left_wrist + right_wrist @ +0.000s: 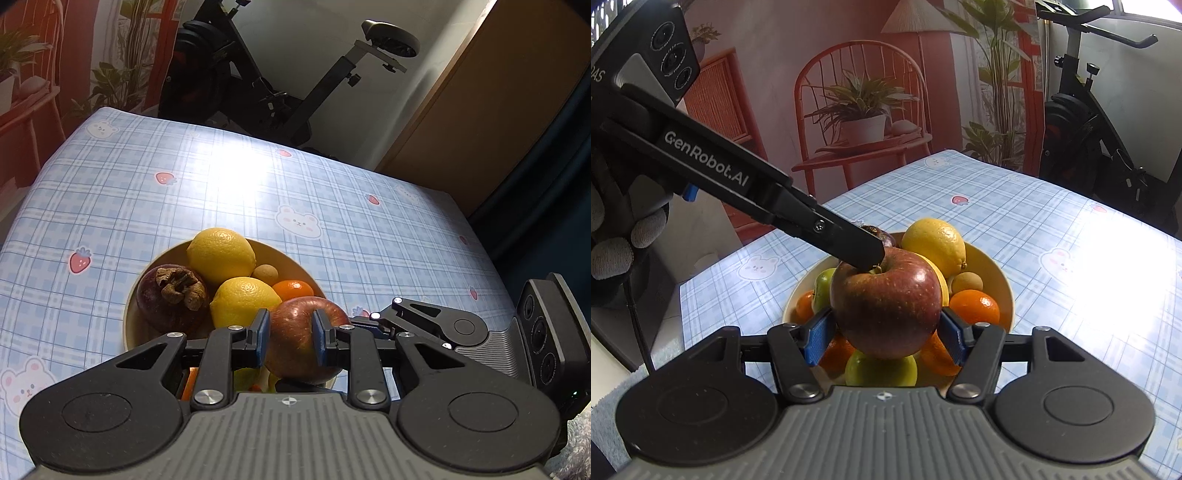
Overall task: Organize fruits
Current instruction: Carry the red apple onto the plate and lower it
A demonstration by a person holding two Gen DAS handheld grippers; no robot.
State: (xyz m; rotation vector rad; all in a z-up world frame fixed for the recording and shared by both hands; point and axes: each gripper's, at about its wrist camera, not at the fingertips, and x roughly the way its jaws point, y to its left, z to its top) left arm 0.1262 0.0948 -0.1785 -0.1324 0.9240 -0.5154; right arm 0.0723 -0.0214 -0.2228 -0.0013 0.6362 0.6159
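Right tongs: the right gripper has its blue pads pressed on either flank of the glossy red apple, holding it above the bowl, probably to carry it off for sorting.
Left tongs: the left gripper is drawn fully closed, its black tip resting at the apple's stem hollow, perhaps to steady the fruit; whether it pinches the stem I cannot tell.
Bowl: the pale yellow round bowl sits just beneath, heaped with two yellow lemons, a dark purple mangosteen, orange mandarins, green apples and a small tan longan.
Surface: a blue checked tablecloth with bears and strawberries, glaring under light.
Room: a black exercise bike and a painted backdrop of a red chair and plants stand behind.
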